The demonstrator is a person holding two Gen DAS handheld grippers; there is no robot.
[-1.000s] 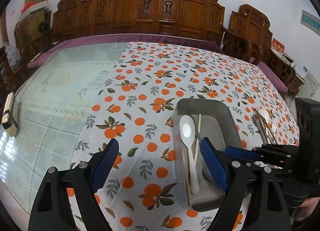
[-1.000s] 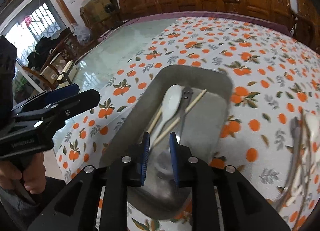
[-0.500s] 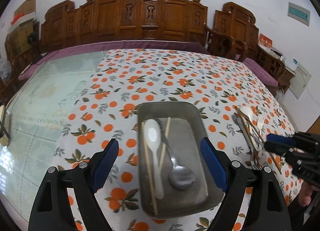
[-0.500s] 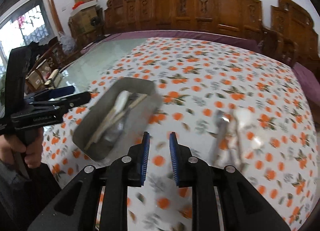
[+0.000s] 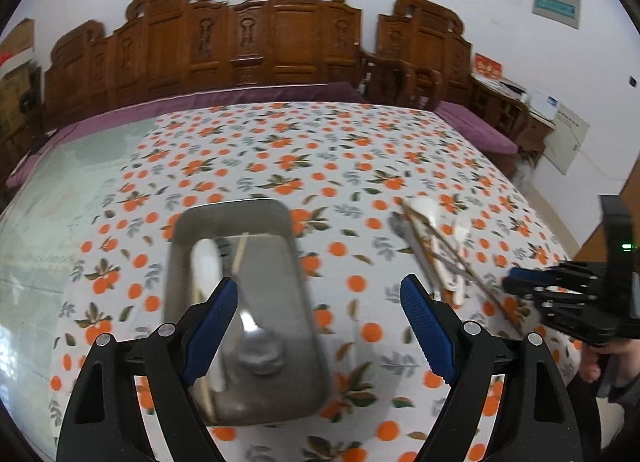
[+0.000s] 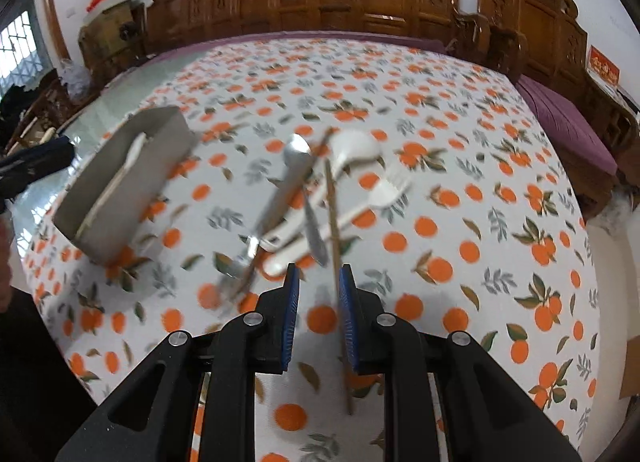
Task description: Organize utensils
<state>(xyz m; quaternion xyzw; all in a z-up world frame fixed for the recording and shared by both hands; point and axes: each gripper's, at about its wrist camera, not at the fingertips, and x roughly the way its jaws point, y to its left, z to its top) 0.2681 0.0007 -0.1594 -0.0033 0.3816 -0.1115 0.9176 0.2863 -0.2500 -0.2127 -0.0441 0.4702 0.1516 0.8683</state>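
Fingers on our left gripper (image 5: pixel 319 304) stood wide apart over the metal tray (image 5: pixel 276 218), holding nothing. Our right gripper (image 6: pixel 318 290) had its fingers narrowly parted and empty, above the loose utensils (image 6: pixel 320 198) piled on the orange-print tablecloth (image 6: pixel 460 182), right of the tray.

My right gripper (image 6: pixel 316 298) with blue-padded jaws narrowly parted and empty, above a loose pile of metal and white plastic utensils (image 6: pixel 316 202) on orange-print tablecloth (image 6: pixel 480 190), grey metal tray (image 6: pixel 120 182) at left
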